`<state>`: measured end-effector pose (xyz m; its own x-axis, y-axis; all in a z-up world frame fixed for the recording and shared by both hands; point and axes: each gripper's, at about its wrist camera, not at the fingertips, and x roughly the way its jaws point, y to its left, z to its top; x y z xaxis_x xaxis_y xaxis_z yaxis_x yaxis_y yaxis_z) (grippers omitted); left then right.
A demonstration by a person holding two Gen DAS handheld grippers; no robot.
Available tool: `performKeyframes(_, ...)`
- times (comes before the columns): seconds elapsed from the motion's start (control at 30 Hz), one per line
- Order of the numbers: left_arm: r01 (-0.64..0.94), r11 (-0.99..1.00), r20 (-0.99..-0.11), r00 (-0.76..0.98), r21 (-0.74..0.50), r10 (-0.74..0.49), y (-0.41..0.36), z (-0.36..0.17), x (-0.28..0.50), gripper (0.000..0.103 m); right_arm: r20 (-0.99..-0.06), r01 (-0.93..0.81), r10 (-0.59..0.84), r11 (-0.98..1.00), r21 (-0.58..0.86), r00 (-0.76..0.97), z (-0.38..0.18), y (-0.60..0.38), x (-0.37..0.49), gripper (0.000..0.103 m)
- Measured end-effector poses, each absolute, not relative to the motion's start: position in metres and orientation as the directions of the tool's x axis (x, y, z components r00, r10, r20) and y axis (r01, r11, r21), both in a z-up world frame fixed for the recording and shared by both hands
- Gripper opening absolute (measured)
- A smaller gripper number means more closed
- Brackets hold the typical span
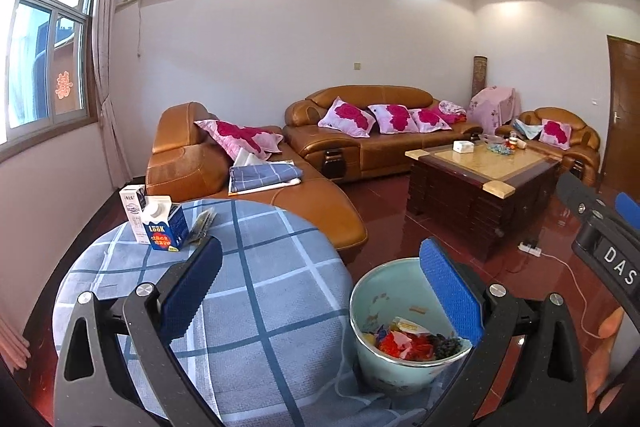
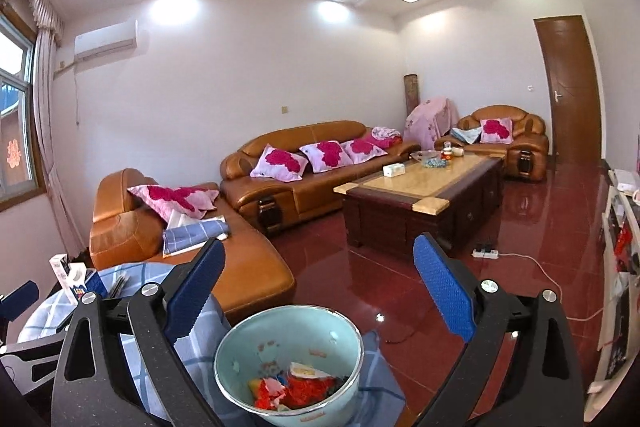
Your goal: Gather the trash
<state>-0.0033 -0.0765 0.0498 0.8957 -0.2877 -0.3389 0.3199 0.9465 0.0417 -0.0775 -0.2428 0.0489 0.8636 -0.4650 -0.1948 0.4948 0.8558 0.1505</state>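
A pale green bin (image 1: 376, 291) (image 2: 280, 327) stands beside the round table (image 1: 272, 267) with a blue checked cloth. Red, orange and yellow wrappers (image 1: 408, 343) (image 2: 292, 387) lie in it. At the table's far left a blue milk carton (image 1: 166, 227) (image 2: 82, 287) and a white carton (image 1: 134, 205) stand by a dark flat packet (image 1: 204, 223). My left gripper (image 1: 320, 291) hangs wide open over the table edge and the bin, holding nothing. My right gripper (image 2: 320, 291) is open and empty above the bin. One of its blue pads (image 1: 626, 205) shows in the left wrist view.
An orange leather corner sofa (image 1: 320, 223) lies just behind the table, with folded cloth (image 1: 264, 177) on it. A dark wooden coffee table (image 1: 480, 179) stands beyond the bin. A power strip (image 2: 486, 253) and white cable cross the red tiled floor (image 2: 400, 287). A white cabinet (image 2: 616, 267) is at right.
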Motion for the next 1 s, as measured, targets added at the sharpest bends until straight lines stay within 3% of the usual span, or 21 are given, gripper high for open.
performKeyframes(0.27, 0.319, 0.946, -0.351, 0.892, 0.048, -0.283, -0.0783, 0.0474, -0.0001, 0.097, -0.239, 0.506, -0.463, 0.847, 0.167, 0.854, 0.0407, -0.2496, -0.0691, 0.094)
performKeyframes(1.0, 0.321, 0.946, -0.351, 0.892, 0.051, -0.284, -0.0786, 0.0455, 0.0008, 0.097, -0.238, 0.516, -0.474, 0.841, 0.162, 0.848, 0.0425, -0.2499, -0.0744, 0.094)
